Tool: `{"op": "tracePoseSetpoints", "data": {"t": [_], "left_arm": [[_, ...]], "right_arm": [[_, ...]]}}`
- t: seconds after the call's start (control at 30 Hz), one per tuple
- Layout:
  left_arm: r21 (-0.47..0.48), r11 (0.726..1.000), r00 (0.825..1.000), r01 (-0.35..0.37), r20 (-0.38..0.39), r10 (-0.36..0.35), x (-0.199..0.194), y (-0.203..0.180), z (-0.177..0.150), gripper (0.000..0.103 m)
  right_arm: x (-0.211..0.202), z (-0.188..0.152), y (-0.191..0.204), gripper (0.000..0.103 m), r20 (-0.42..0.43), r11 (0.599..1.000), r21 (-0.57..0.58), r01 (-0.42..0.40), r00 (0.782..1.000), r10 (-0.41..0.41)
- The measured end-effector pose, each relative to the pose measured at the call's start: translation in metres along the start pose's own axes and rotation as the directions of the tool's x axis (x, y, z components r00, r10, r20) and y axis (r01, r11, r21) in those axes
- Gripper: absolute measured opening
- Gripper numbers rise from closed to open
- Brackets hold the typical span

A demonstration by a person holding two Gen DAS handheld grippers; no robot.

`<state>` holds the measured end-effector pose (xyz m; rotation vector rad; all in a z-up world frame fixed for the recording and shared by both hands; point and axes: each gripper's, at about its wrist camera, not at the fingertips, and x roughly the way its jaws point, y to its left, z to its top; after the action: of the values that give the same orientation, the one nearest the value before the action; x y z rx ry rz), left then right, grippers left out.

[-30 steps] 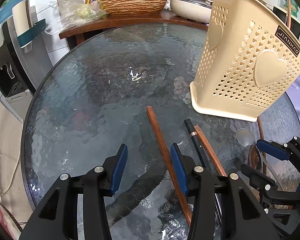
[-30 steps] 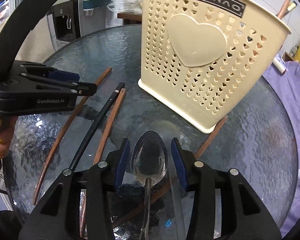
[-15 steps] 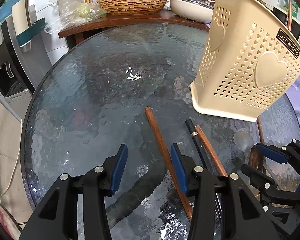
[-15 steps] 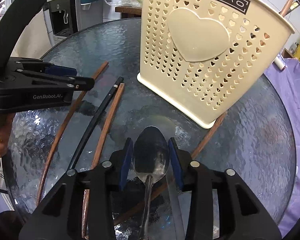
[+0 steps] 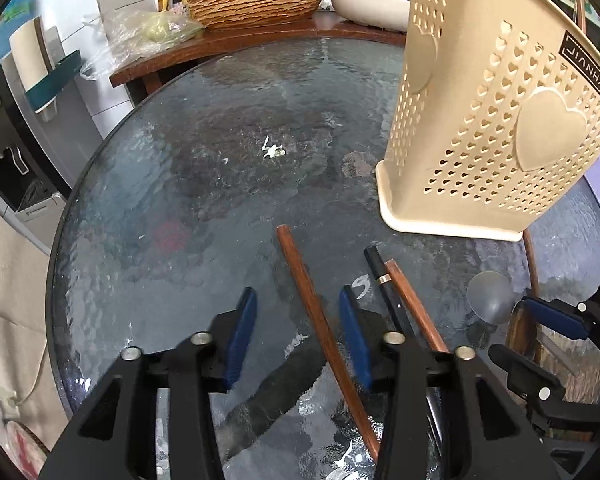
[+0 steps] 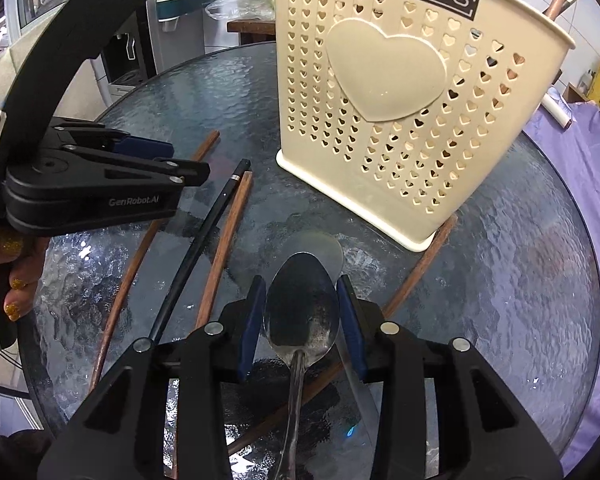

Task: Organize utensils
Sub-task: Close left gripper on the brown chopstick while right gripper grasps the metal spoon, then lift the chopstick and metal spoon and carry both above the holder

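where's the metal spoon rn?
Right wrist view, low centre: the metal spoon lies on the glass table, bowl between the right tool's blue pads, just in front of the cream utensil basket.

The left hand-held gripper (image 5: 298, 332) is made of black plastic, with two angular fingers that carry blue pads (image 5: 242, 334) on the inner faces and round silver screws on top. The right hand-held gripper (image 6: 302, 322) has the same black body, blue pads and silver screws. Beside it, the left one shows the white marking "GenRobot.AI" and a curved black handle. The person's hand (image 6: 14, 276) has gold glitter nail polish
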<state>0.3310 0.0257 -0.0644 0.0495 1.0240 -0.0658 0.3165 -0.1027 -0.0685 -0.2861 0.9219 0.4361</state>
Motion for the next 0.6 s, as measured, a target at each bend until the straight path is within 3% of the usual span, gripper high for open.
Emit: {"op": "tracePoseSetpoints", "data": {"t": [0.07,0.13,0.27,0.6], "left_arm": [[0.005,1.000,1.000,-0.004,-0.001,0.004,0.000,0.000,0.000,0.017],[0.010,1.000,1.000,-0.009,-0.002,0.009,-0.001,-0.001,0.000,0.012],[0.011,1.000,1.000,-0.012,0.007,0.012,-0.002,-0.004,-0.001,0.007],[-0.054,0.998,0.999,0.028,0.040,-0.026,-0.010,0.001,-0.005,0.006]], "right_arm": [[-0.002,-0.001,0.000,0.037,0.002,1.000,0.007,-0.001,1.000,0.000],[-0.005,-0.003,-0.001,0.037,0.008,1.000,0.014,-0.002,1.000,0.002],[-0.012,-0.006,-0.002,0.037,0.020,0.999,0.031,-0.008,1.000,0.007],[-0.034,-0.009,-0.019,0.037,0.092,0.994,0.098,-0.038,0.995,0.029]]}}
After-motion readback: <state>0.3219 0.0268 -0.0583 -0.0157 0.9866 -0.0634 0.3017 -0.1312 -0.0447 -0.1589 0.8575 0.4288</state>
